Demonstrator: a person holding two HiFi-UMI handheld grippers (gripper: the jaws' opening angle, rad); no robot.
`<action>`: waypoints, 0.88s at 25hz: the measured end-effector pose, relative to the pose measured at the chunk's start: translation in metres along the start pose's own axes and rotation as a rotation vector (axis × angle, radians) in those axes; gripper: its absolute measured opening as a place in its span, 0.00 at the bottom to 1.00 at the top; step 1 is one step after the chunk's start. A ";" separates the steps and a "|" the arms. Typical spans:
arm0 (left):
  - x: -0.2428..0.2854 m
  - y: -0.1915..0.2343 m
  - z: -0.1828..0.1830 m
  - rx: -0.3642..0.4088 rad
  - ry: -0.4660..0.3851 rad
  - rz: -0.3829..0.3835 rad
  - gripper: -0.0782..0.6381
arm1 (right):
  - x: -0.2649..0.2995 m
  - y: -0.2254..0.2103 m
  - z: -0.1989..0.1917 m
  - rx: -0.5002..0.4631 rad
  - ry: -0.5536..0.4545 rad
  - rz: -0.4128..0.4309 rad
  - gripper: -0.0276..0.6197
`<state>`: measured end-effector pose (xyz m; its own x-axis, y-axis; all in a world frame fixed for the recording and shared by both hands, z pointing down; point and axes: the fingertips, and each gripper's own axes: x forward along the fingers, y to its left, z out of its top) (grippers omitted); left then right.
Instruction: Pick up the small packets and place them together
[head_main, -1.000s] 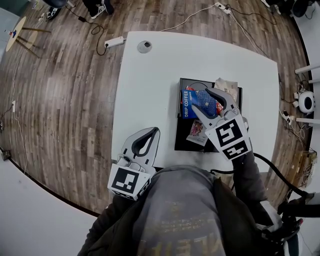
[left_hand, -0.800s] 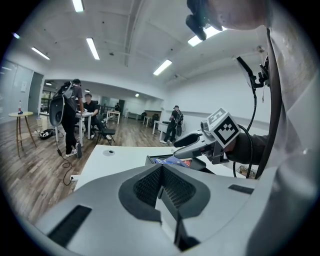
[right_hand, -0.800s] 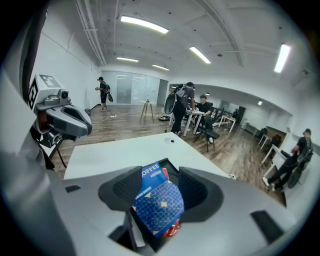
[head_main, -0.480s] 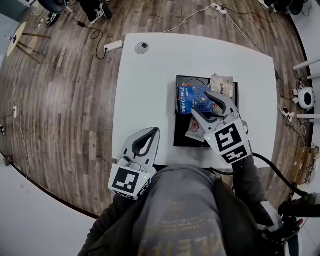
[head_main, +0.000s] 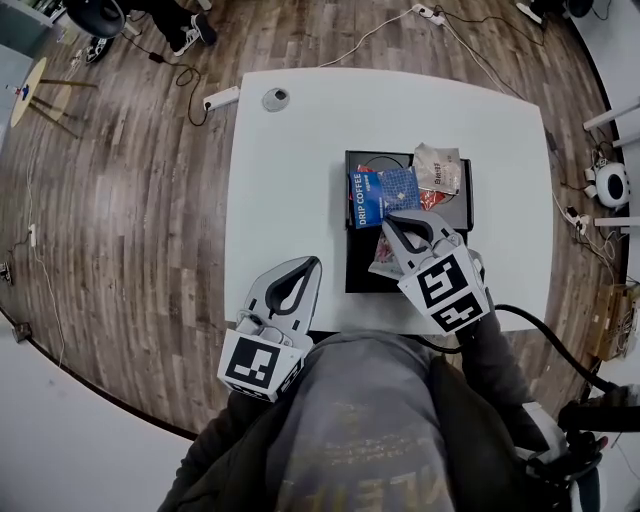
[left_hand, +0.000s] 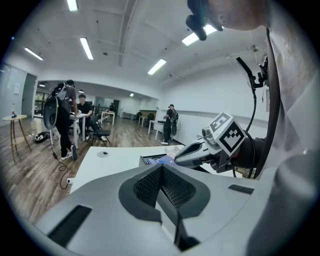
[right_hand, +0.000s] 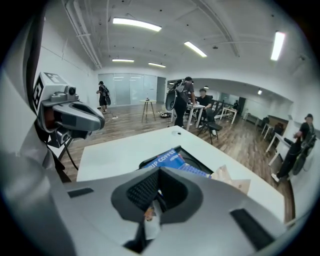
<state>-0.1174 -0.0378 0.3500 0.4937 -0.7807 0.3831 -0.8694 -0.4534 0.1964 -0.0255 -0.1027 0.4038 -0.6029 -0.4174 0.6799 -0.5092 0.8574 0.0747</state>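
A black tray (head_main: 352, 275) on the white table (head_main: 290, 180) holds a blue DRIP COFFEE packet (head_main: 362, 200), a blue patterned packet (head_main: 398, 185), a beige packet (head_main: 437, 168) and a red one (head_main: 430, 200). My right gripper (head_main: 388, 222) is over the tray's near half. Its jaws are closing tight on a small white-and-pink packet (head_main: 382, 263), which shows pinched between them in the right gripper view (right_hand: 150, 220). My left gripper (head_main: 305, 262) hovers at the table's near edge, left of the tray, shut and empty.
A round grommet (head_main: 275, 98) sits at the table's far left corner. A power strip (head_main: 224, 97) and cables lie on the wood floor beyond. A small round side table (head_main: 30, 85) stands far left. People (left_hand: 62, 117) stand in the room behind.
My right gripper drew back from over the blue packets toward the tray's near half. Its jaws went from open to shut on the small packet. The left gripper stayed still.
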 end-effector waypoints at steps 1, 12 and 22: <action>-0.001 0.001 0.000 -0.003 0.001 0.001 0.11 | 0.004 0.001 -0.002 0.000 0.018 0.004 0.05; -0.001 0.026 -0.008 -0.044 0.013 0.050 0.11 | 0.040 -0.016 -0.022 0.025 0.186 0.006 0.05; 0.003 0.027 -0.009 -0.047 0.009 0.039 0.11 | 0.008 -0.018 0.009 0.008 0.006 0.036 0.05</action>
<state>-0.1393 -0.0481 0.3639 0.4593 -0.7936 0.3990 -0.8881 -0.4016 0.2235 -0.0272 -0.1245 0.4013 -0.6172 -0.3844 0.6865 -0.4925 0.8692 0.0440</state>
